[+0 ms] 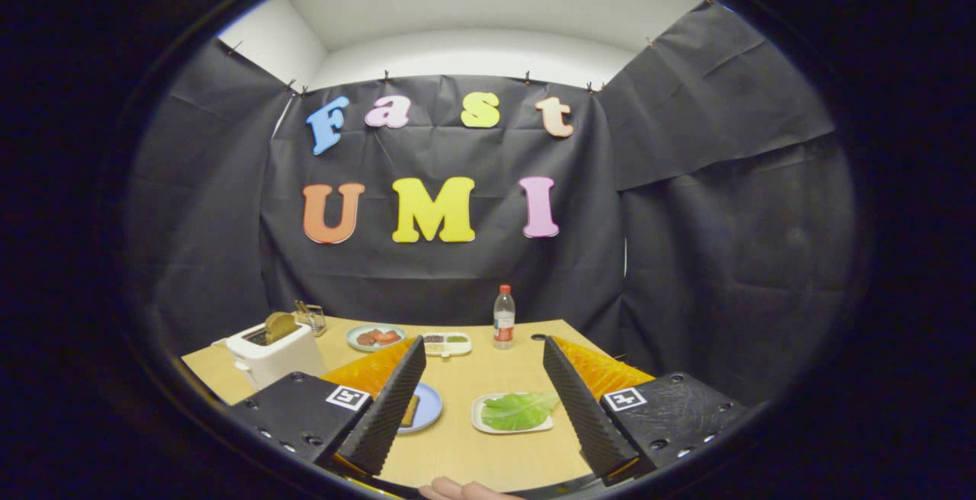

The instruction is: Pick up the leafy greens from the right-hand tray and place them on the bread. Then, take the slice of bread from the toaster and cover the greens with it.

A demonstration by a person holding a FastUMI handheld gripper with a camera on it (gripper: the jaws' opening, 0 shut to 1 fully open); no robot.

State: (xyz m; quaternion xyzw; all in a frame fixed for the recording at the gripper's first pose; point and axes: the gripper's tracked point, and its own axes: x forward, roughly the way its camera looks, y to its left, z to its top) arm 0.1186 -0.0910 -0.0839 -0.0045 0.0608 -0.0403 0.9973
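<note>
Green and crinkled, the flat lettuce leaf (520,411) lay on a white rectangular tray (480,418) on the tabletop (488,378), between the widely spread empty jaws, which would best be lowered squarely over it.

Leafy greens (520,411): one broad, pale-green leaf with visible veins, lying flat. It rests in the right-hand tray, between the two fingers and just beside the right one.

Right-hand tray (479,422): small, white, rectangular with rounded corners, sitting flat on the surface.

Bread (410,411): a browned slice lying flat on the blue plate, partly hidden behind the left finger.

Blue plate (428,407): round, light blue, on the surface to the left of the tray and apart from it.

Toaster (273,354): white, boxy, slots upward, standing beyond the left finger near the surface's left side.

Slice of bread (279,325): golden brown, upright, protruding from a toaster slot.
</note>
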